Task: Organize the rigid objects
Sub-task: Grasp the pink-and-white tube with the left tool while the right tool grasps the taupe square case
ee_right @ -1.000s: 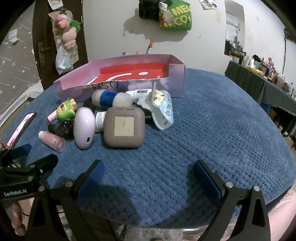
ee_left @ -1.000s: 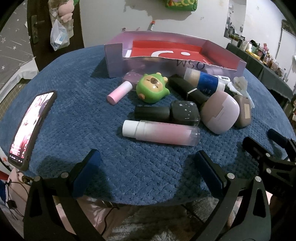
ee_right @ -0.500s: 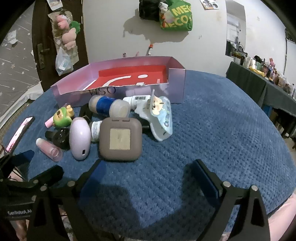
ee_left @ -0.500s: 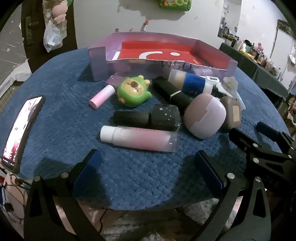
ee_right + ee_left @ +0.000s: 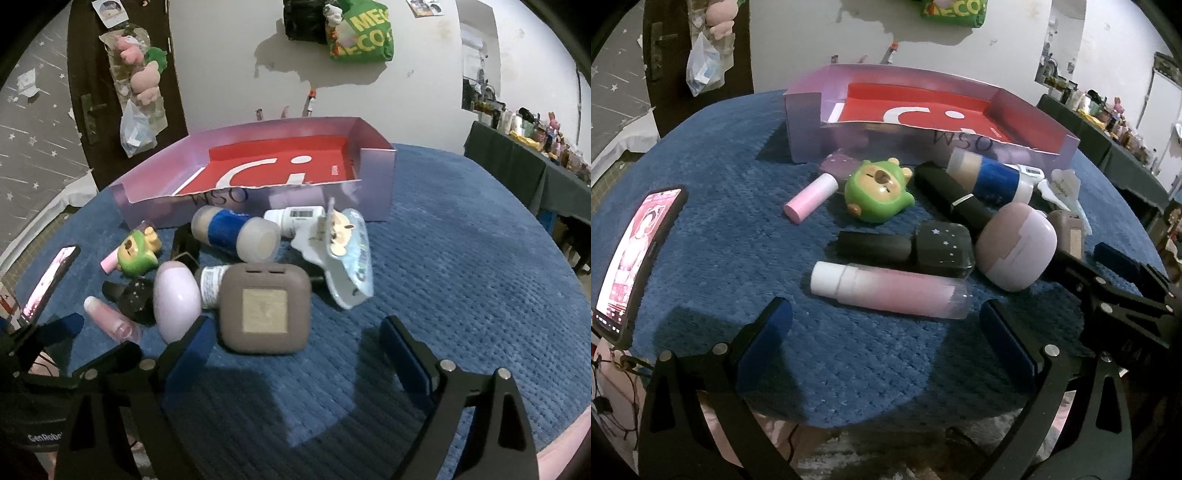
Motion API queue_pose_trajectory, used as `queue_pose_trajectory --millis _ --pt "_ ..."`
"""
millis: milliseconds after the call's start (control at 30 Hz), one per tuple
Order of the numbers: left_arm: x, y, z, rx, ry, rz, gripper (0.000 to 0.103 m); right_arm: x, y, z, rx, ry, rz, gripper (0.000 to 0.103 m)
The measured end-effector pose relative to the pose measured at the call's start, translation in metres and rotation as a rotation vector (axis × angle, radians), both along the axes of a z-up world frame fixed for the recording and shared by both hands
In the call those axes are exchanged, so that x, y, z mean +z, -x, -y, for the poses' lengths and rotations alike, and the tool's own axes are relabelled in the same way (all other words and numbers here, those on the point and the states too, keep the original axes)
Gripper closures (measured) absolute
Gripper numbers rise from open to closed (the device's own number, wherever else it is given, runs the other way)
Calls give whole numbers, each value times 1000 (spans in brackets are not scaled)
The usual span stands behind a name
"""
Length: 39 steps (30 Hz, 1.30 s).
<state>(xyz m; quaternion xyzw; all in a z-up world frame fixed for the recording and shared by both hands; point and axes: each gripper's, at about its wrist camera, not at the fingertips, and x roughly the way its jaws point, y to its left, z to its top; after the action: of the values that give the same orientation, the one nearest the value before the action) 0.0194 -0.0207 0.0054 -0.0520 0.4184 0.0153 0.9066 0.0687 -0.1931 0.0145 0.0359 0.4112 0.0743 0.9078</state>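
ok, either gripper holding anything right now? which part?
Nothing is held. The left gripper is open just short of the pink bottle; the right gripper is open, near the brown case.

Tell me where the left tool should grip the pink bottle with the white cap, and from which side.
Probably mid-body, from the near side above. The pink bottle lies on its side across the left tool, whose fingers are spread wider than its barrel, so one can close on the near side and one on the far. The black case sits close behind, so the far gap is tight.
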Motion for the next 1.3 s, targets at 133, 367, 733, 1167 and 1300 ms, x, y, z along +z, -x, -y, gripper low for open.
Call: queue_pose_trajectory --millis 133,367,733,1167,1300 --pt "0 -1 -2 2 -6 1 0 0 -5 -2 7 -14 -3 15" --pt "0 -3 -4 -9 4 6 0 -5 -12 0 3 -55 -25 30" --pt "3 -4 -3 -38 19 22 21 -3 -10 -2 34 -85 -33 51" --pt "10 1 -5 -54 15 49 21 9 -3 -3 49 -78 -6 51" --pt "21 4 -2 -59 -8 95 21 20 1 -6 60 -73 25 51"
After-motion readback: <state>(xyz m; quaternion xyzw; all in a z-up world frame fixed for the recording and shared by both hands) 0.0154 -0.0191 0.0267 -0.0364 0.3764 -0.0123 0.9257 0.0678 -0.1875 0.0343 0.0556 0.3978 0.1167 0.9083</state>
